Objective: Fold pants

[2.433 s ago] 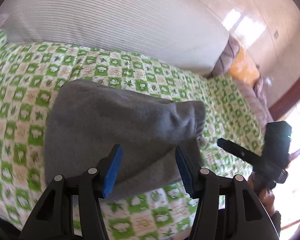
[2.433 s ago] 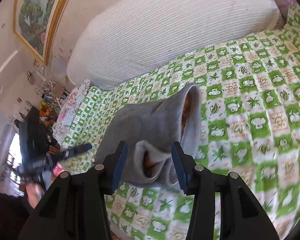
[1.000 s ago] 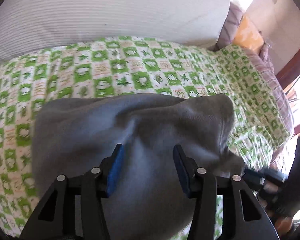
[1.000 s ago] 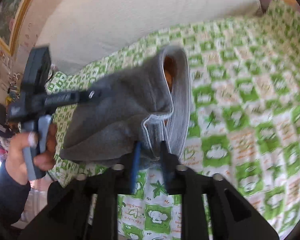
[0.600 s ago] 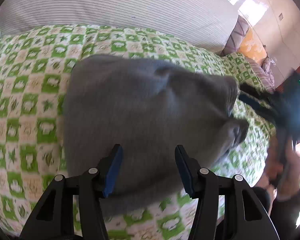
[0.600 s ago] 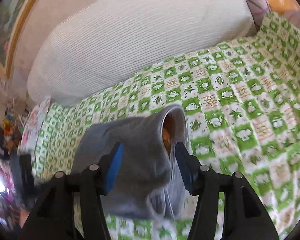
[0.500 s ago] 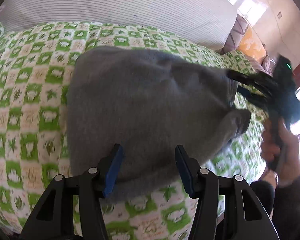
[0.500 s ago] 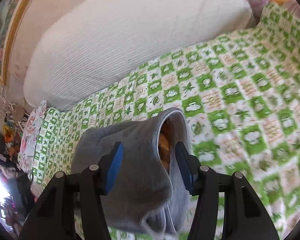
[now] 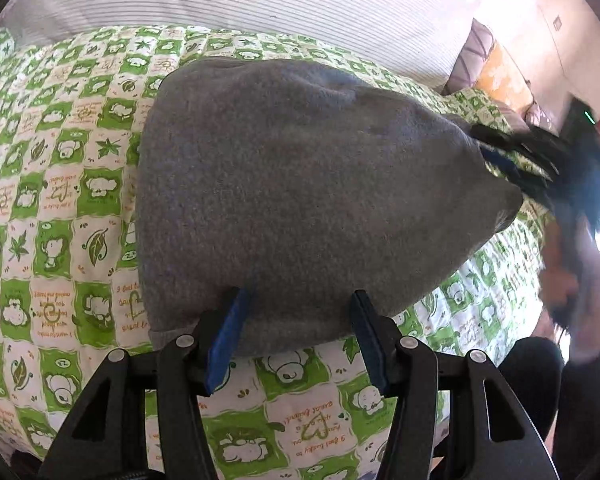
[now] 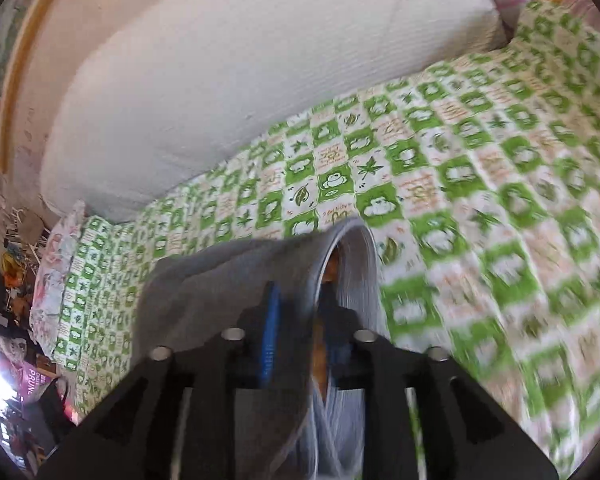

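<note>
The grey fleece pants lie folded into a compact bundle on the green-and-white checked bedspread. My left gripper is open, its blue pads on either side of the bundle's near edge, holding nothing. My right gripper is shut on the pants' grey waistband edge, with the ribbed lining beside it. In the left wrist view the right gripper shows blurred at the bundle's right end.
A big white striped pillow lies along the back of the bed. Patterned cushions sit at the far right. The bed's left end has a floral pillow and floor clutter beyond it.
The right gripper has closed on the waistband edge; it was open half a second ago. The left gripper has stayed open and drawn slightly closer to the bundle's near edge.
</note>
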Demonstrator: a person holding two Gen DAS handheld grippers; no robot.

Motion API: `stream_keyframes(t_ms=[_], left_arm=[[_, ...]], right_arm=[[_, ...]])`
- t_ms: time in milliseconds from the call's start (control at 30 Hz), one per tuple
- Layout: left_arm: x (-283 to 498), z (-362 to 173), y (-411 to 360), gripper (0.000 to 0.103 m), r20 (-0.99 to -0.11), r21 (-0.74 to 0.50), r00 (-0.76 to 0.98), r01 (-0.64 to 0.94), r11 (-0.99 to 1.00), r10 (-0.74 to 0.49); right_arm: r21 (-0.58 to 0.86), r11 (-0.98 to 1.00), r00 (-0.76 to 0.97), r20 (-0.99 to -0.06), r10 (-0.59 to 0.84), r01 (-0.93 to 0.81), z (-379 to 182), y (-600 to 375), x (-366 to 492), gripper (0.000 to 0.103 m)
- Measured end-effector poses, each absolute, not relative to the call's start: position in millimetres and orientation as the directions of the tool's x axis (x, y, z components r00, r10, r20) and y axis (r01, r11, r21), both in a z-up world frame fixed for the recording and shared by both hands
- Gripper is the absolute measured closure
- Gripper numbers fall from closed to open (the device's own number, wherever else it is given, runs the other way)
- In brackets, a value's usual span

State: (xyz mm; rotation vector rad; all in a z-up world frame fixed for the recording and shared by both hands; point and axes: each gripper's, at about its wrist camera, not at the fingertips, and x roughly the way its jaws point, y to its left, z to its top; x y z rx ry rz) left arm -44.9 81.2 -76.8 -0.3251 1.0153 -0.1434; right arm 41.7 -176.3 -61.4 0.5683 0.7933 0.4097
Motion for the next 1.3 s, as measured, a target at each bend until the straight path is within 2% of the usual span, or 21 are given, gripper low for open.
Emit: stream_keyframes(t_ms=[67,200,233,267,367,467,533,600,667,933,1300], left_arm=[[-45,-76,79,0.047,-0.813,-0.324,0.521,-0.034,0.946,-0.26],[-47,-78,77,0.045,-0.816,-0.322,0.519,-0.038,0.946,-0.256],[-47,-78,77,0.045,-0.815,-0.324,0.519,-0.037,0.945,-0.259],[-46,-78,79,0.045,-0.813,-0.331,0.518,-0.036,0.943,-0.266],[-46,-78,85,0.045,-0.81,-0.352,0.51,-0.03,0.935,-0.289],[-54,-76,95,0.045,-0.817,-0.338,0.509,-0.043,0.94,-0.27],[-60,-74,103,0.045,-0.816,-0.347,0.508,-0.052,0.936,-0.274],[-66,-70,113,0.045,-0.817,-0.345,0.515,-0.075,0.936,-0.26],[-70,-66,124,0.045,-0.821,-0.328,0.525,-0.112,0.938,-0.225],[-54,-65,163,0.039,-0.806,-0.408,0.549,-0.248,0.879,-0.22],[-21,-79,155,0.035,-0.826,-0.42,0.51,-0.274,0.865,-0.24]], right_arm=[[0.613,0.772,0.633,-0.534,0.561,-0.168,-59,-173,16,0.047],[0.548,0.799,0.598,-0.564,0.57,-0.245,-63,-160,-24,0.048],[0.517,0.817,0.587,-0.589,0.555,-0.254,-67,-155,-27,0.052],[0.481,0.839,0.578,-0.619,0.531,-0.255,-71,-151,-30,0.075],[0.451,0.864,0.532,-0.687,0.496,-0.223,-94,-154,-25,0.082],[0.509,0.841,0.514,-0.68,0.522,-0.181,-99,-169,-22,0.082],[0.51,0.84,0.525,-0.671,0.524,-0.186,-93,-171,-25,0.073],[0.488,0.853,0.554,-0.666,0.5,-0.184,-84,-174,-29,0.047],[0.493,0.85,0.572,-0.65,0.501,-0.185,-78,-177,-32,0.041],[0.581,0.804,0.595,-0.604,0.53,-0.127,-79,-186,-12,0.036],[0.632,0.77,0.55,-0.615,0.565,-0.085,-106,-175,15,0.034]])
